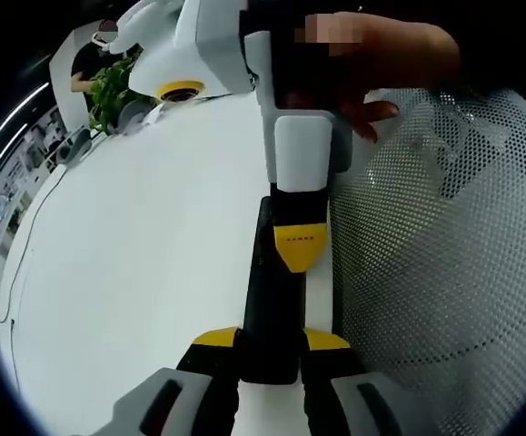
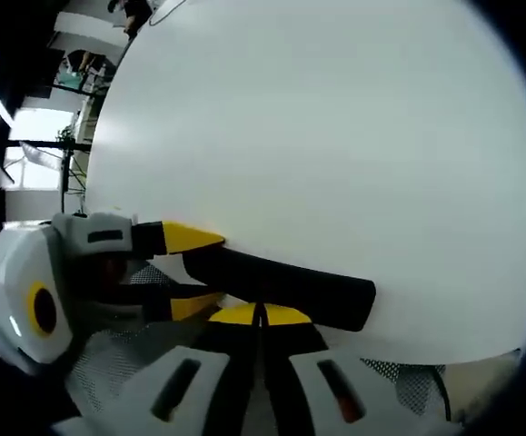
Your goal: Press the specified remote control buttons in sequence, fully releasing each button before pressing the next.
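A long black remote control (image 1: 272,318) is held out above the white table (image 1: 135,254), and my left gripper (image 1: 272,341) is shut on its near end, one yellow tip on each side. My right gripper (image 1: 299,247) comes down from the top of the left gripper view with its yellow tips together on the remote's upper face. In the right gripper view the remote (image 2: 290,286) lies crosswise just beyond my shut right gripper (image 2: 261,315), and the left gripper (image 2: 194,271) clamps it from the left. The buttons are hidden.
A grey mesh chair (image 1: 444,254) stands to the right of the table edge, and its mesh (image 2: 108,363) also shows under the left gripper. A person's hand (image 1: 381,54) holds the right gripper. A green plant (image 1: 108,86) stands far back.
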### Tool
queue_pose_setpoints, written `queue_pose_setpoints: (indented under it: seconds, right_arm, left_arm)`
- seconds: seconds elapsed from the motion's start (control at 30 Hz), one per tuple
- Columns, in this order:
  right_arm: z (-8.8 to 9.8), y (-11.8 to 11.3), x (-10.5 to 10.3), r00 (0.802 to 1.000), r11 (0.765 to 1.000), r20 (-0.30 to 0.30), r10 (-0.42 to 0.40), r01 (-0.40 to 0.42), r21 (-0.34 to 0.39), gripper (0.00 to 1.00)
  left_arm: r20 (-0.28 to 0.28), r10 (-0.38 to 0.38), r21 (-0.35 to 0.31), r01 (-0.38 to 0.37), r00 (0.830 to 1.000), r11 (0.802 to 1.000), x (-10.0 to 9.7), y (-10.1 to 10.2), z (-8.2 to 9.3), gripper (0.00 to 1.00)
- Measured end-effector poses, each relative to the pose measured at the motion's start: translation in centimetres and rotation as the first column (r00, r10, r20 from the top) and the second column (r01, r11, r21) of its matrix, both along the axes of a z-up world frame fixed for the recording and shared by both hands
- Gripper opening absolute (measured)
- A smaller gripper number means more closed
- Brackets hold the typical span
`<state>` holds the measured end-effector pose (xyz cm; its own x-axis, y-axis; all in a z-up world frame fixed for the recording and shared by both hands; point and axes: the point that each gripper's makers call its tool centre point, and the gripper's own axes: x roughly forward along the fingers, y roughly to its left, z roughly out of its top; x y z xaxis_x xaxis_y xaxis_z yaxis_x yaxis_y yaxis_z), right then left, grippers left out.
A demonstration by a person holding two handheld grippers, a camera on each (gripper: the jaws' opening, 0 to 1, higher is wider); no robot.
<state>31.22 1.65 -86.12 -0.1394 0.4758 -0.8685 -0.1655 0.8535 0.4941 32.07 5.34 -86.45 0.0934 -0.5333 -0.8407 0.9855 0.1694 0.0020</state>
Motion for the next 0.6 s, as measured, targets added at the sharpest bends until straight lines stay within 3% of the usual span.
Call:
queue_pose_setpoints:
  seconds: [0.1,0.2,0.6]
  right_arm:
    - [0.1,0.2,0.0,1.000,1.000,0.004,-0.008,0.007,0.012,0.00]
    - [0.5,1.0,0.7,0.999,0.998,0.045,-0.022,0.020,0.055,0.00]
    - [0.3,1.4,0.8,0.998,0.998,0.062,-0.010,0.006,0.068,0.00]
  left_arm:
    - [0.003,-0.008,-0.006,0.008,1.000,1.000,-0.1,-0.1,0.0,0.25]
    - [0.004,-0.008,-0.011,0.008,1.000,1.000,-0.1,-0.1,0.0,0.25]
    - [0.000,0.000,-0.008,0.000,1.000,1.000,-0.2,-0.1,-0.1,0.25]
